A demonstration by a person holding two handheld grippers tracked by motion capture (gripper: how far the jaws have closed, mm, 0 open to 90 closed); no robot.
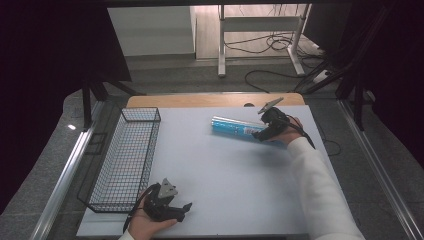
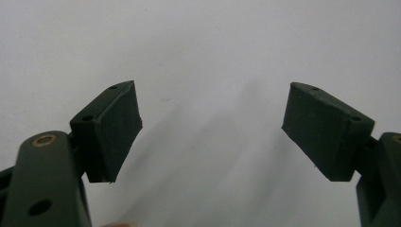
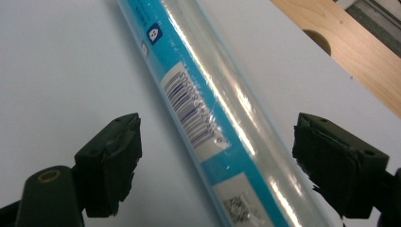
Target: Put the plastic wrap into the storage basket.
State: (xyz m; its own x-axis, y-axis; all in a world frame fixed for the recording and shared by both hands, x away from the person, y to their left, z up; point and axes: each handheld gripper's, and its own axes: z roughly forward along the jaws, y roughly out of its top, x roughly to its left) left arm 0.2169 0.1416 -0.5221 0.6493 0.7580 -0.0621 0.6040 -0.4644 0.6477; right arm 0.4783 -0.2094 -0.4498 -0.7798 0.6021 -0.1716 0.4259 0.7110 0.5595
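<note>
Right gripper [image 1: 264,131] straddling a long blue-and-clear plastic-wrapped roll [image 1: 235,127] on the white bench [image 1: 225,180].

The roll lies flat at the far right of the bench, a barcode label facing up, between the right fingers [image 3: 111,163], which are spread and not touching it. A black wire basket [image 1: 126,160] stands along the left edge, well apart. The left gripper [image 1: 180,209] rests near the front edge, its fingers [image 2: 111,130] released over bare bench.
</note>
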